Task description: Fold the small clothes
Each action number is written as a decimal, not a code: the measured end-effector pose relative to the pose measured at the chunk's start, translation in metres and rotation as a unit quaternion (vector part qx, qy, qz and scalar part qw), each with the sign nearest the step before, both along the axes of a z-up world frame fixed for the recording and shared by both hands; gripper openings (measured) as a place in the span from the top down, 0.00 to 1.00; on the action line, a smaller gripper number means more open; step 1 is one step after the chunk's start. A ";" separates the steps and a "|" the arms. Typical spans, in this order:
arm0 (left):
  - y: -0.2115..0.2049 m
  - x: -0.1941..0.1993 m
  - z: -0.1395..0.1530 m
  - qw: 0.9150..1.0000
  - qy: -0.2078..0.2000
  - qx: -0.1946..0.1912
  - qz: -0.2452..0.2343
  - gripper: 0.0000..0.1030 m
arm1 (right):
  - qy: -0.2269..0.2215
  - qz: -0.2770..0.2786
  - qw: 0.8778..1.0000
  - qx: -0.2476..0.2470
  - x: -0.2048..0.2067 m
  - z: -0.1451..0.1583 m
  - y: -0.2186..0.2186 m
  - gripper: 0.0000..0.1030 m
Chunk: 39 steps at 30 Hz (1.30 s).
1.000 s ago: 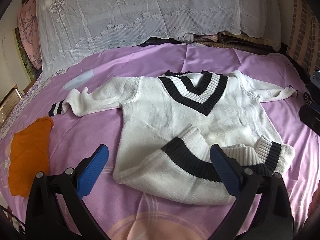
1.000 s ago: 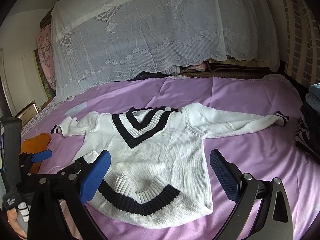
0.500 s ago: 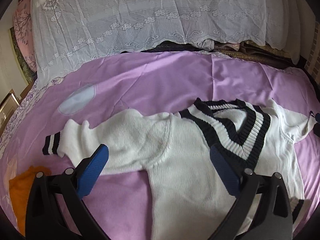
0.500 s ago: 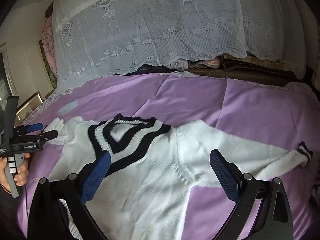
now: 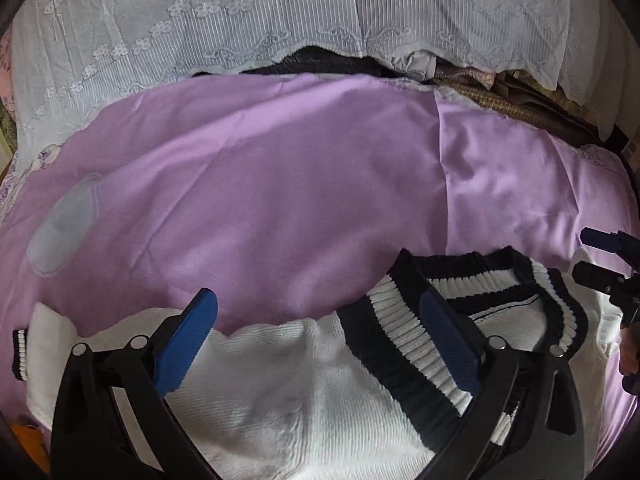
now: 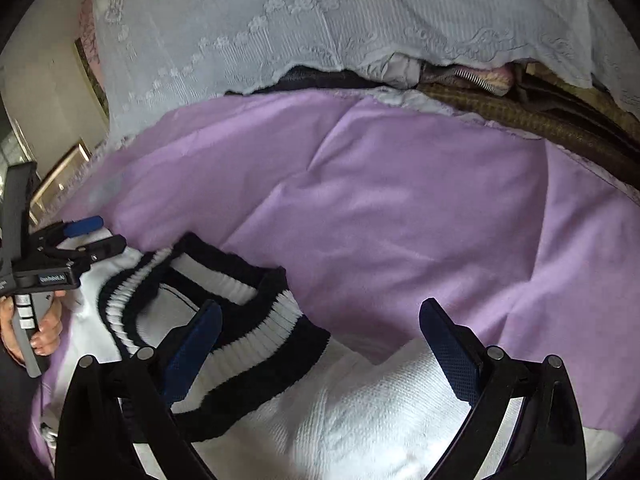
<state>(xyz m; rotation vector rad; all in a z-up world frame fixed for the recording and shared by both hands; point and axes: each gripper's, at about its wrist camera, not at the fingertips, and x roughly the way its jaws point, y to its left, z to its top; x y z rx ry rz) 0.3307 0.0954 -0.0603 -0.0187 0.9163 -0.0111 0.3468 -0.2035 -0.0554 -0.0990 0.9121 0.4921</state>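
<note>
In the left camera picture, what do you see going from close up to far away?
White knitted sweater with black-and-white striped V collar → smooth purple bedsheet → white lace cloth draped at the back.

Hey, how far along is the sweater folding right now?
Barely started. The white sweater lies on the purple sheet, its striped V-neck showing. Both claws, left and right, hover open over its shoulders, gripping nothing. All folds remain.
</note>
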 end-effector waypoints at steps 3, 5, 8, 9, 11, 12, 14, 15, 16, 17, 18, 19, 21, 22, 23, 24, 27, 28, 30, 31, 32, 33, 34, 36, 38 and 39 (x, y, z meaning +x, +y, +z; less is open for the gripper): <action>-0.013 0.012 -0.023 0.999 0.022 0.040 -0.018 0.04 | 0.027 0.014 0.999 -0.037 0.001 -0.028 0.014 0.06; -0.024 0.015 -0.030 0.996 0.021 0.071 -0.044 0.05 | 0.023 0.019 0.998 -0.053 -0.005 -0.039 0.019 0.07; -0.034 0.013 -0.031 0.992 0.012 0.085 -0.094 0.19 | 0.016 0.034 0.998 -0.052 -0.011 -0.038 0.022 0.25; -0.036 0.013 -0.031 0.991 0.015 0.076 -0.112 0.29 | 0.016 0.038 0.998 -0.054 -0.011 -0.037 0.022 0.36; -0.042 0.012 -0.030 0.988 0.022 0.048 -0.148 0.67 | 0.006 0.052 0.997 -0.060 -0.018 -0.033 0.022 0.53; -0.047 0.009 -0.029 0.986 0.013 0.062 -0.156 0.69 | 0.002 0.051 0.997 -0.062 -0.019 -0.030 0.021 0.69; -0.058 0.003 -0.028 0.981 -0.009 0.110 -0.158 0.87 | 0.002 0.039 0.998 -0.047 -0.017 -0.024 0.013 0.74; -0.059 0.002 -0.026 0.980 -0.017 0.118 -0.157 0.88 | -0.002 0.032 0.999 -0.040 -0.017 -0.020 0.010 0.76; -0.059 0.001 -0.022 0.982 -0.025 0.113 -0.152 0.90 | -0.010 0.026 0.999 -0.037 -0.017 -0.015 0.008 0.76; -0.056 0.002 -0.016 0.983 -0.037 0.112 -0.140 0.91 | -0.019 0.021 0.999 -0.038 -0.018 -0.011 0.009 0.76; -0.054 0.002 -0.010 0.984 -0.050 0.113 -0.126 0.91 | -0.030 0.017 0.999 -0.041 -0.017 -0.007 0.010 0.77; -0.051 0.005 -0.001 0.986 -0.064 0.107 -0.110 0.91 | -0.039 0.014 0.998 -0.041 -0.016 -0.003 0.012 0.79; -0.048 0.013 0.013 0.988 -0.083 0.100 -0.083 0.92 | -0.051 0.012 0.998 -0.026 -0.012 0.006 0.014 0.82; -0.046 0.014 0.017 0.988 -0.091 0.104 -0.072 0.92 | -0.058 0.009 0.998 -0.022 -0.007 0.011 0.016 0.82; -0.048 0.017 0.021 0.987 -0.100 0.112 -0.060 0.92 | -0.064 0.005 0.998 -0.025 -0.002 0.014 0.020 0.83; -0.049 0.023 0.022 0.986 -0.104 0.118 -0.048 0.92 | -0.066 0.003 0.997 -0.030 0.004 0.015 0.023 0.83; -0.047 0.041 0.009 0.987 -0.097 0.130 -0.008 0.92 | -0.061 -0.017 0.997 -0.033 0.028 0.004 0.033 0.82; -0.043 0.046 0.000 0.988 -0.084 0.133 0.002 0.92 | -0.048 -0.026 0.998 -0.031 0.033 -0.003 0.033 0.82; -0.043 0.057 -0.032 0.987 -0.043 0.156 0.010 0.91 | -0.012 -0.044 0.998 -0.033 0.047 -0.026 0.033 0.81; -0.045 0.058 -0.043 0.984 -0.031 0.177 0.009 0.90 | -0.006 -0.049 0.998 -0.031 0.049 -0.035 0.032 0.81; -0.052 0.059 -0.047 0.979 -0.031 0.201 0.005 0.90 | -0.010 -0.052 0.998 -0.024 0.049 -0.034 0.031 0.79; -0.057 0.059 -0.045 0.976 -0.035 0.216 0.006 0.87 | -0.005 -0.057 0.998 -0.020 0.052 -0.033 0.029 0.75; -0.060 0.058 -0.043 0.971 -0.036 0.237 0.010 0.76 | -0.002 -0.062 0.998 -0.021 0.052 -0.031 0.027 0.72; -0.061 0.052 -0.038 0.963 -0.043 0.264 0.020 0.54 | -0.015 -0.068 0.997 -0.027 0.048 -0.023 0.025 0.61; -0.057 0.038 -0.028 0.964 -0.064 0.256 0.015 0.23 | -0.038 -0.064 0.997 -0.009 0.034 -0.010 0.019 0.61; -0.055 0.029 -0.022 0.966 -0.073 0.248 0.009 0.19 | -0.043 -0.063 0.997 -0.003 0.026 -0.003 0.013 0.60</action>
